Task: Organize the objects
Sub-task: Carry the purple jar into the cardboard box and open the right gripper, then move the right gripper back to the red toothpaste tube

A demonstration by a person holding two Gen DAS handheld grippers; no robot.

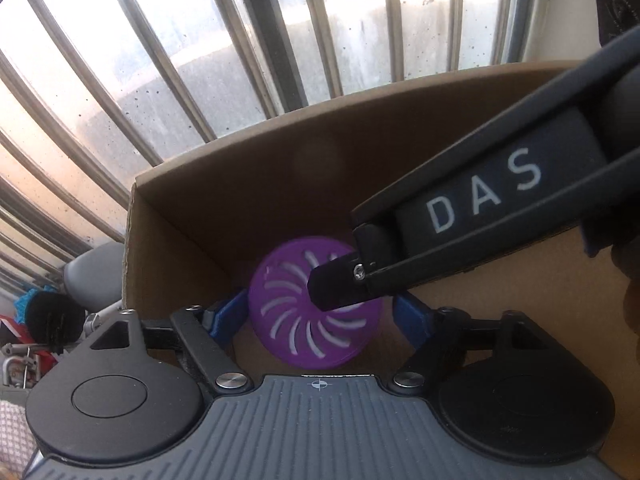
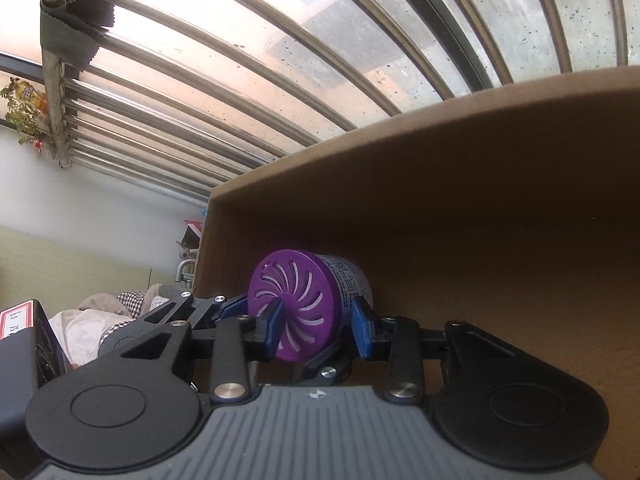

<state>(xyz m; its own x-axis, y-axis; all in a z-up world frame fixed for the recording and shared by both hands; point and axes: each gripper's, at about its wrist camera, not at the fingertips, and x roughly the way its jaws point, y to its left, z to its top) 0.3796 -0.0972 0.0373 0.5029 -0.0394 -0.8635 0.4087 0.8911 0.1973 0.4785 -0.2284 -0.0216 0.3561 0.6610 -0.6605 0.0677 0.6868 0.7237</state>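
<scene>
A barred window (image 1: 240,40) fills the background beyond both tools, its glass spotted and bright. In front of it stands an open cardboard box (image 1: 280,168), and both tools point down into it, its brown back wall just ahead of their fingertips. The left gripper (image 1: 320,312) stands wide: its blue pads (image 1: 226,314) sit on either side of the can with a gap at each one, pressing on nothing. The right gripper (image 2: 319,330) comes in across the left tool's view from the right, with the letters DAS on its side. It is narrow and appears clamped on the small can (image 2: 348,280): one blue finger (image 2: 274,330) lies against the lid face and the other against the far end of the printed body. The can lies on its side low in the box, near the left wall, directly between the right tool's fingers and just ahead of the left tool's open ones. Its purple vented lid (image 1: 288,320), slotted in a swirl, faces back towards the tools, slightly blurred in the left wrist view.
</scene>
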